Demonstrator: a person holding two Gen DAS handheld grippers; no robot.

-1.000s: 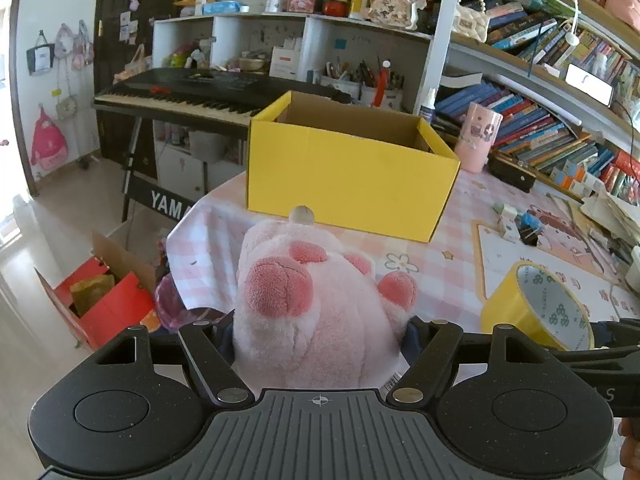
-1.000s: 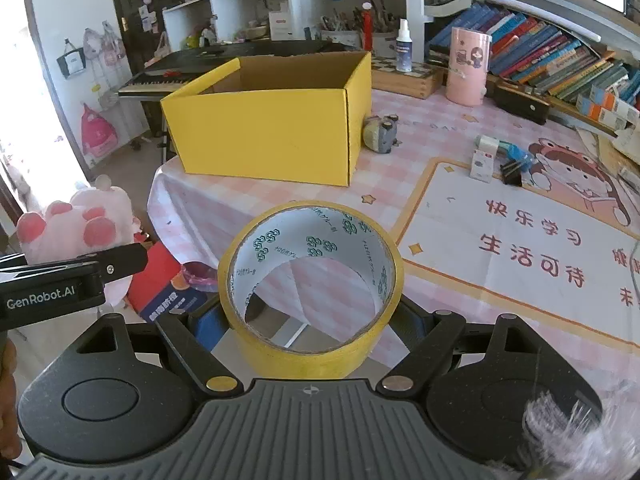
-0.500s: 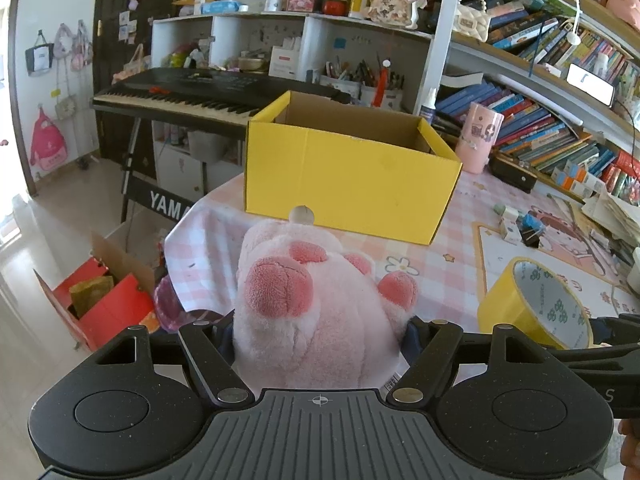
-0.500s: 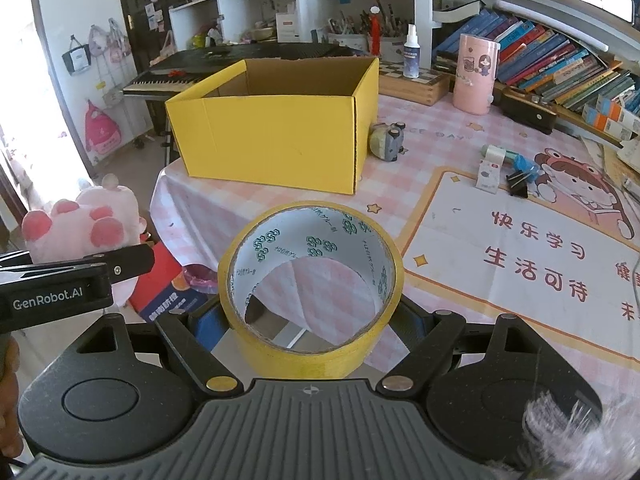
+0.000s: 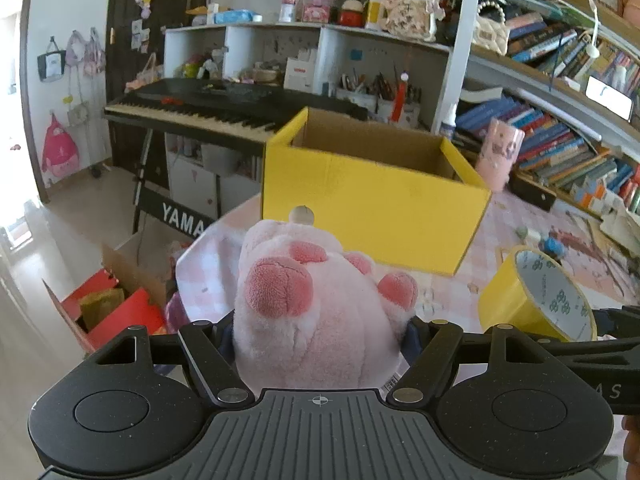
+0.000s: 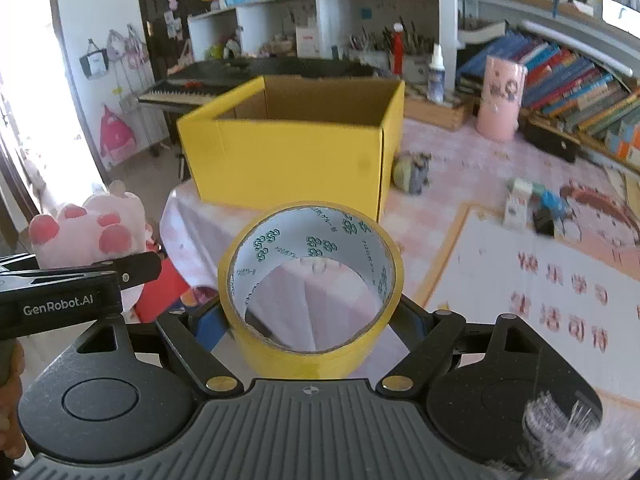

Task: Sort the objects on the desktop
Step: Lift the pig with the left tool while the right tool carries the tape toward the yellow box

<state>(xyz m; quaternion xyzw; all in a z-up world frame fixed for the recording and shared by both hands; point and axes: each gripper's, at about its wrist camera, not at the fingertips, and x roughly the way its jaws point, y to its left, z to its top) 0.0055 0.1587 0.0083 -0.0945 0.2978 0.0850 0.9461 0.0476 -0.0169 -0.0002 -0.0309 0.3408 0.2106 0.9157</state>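
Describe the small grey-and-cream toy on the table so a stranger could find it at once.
Start at the open yellow cardboard box on the pink checked tablecloth. The small toy sits on the cloth just off the box's right-hand corner. It is the only rounded cream and grey thing there; the other small items lie further right, beside the printed mat.

The plush hides the left gripper fingertips; the tape hides the right gripper's. The box floor is out of sight. Small items on the desk are too blurred to identify.
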